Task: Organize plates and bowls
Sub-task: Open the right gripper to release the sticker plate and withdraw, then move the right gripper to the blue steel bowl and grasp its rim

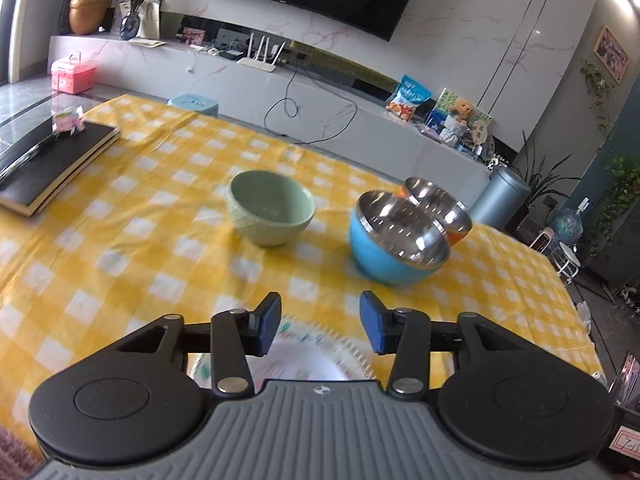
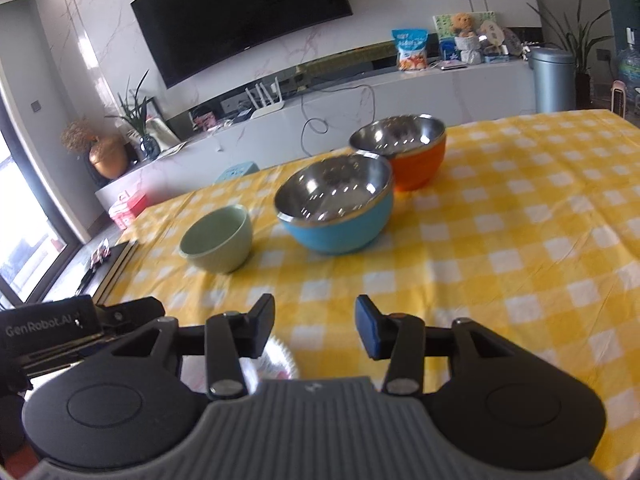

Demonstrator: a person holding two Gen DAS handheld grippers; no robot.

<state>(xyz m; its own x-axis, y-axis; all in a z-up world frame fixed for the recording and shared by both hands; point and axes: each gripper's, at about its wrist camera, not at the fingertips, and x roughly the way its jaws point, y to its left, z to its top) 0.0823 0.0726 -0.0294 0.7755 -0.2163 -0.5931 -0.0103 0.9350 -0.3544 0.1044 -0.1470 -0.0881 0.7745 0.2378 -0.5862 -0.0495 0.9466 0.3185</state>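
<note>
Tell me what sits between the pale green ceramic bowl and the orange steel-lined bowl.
The blue steel-lined bowl sits between the green bowl and the orange bowl, clearest in the right wrist view.

Blurred patterned plate, largely hidden beneath the left hand-held gripper.

Three bowls in a row on the table, plate before them, notebook far left.

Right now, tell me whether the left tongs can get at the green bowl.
Probably yes. The left tongs stand open, and only bare cloth lies between them and the green bowl; the blue bowl sits off to one side.
</note>
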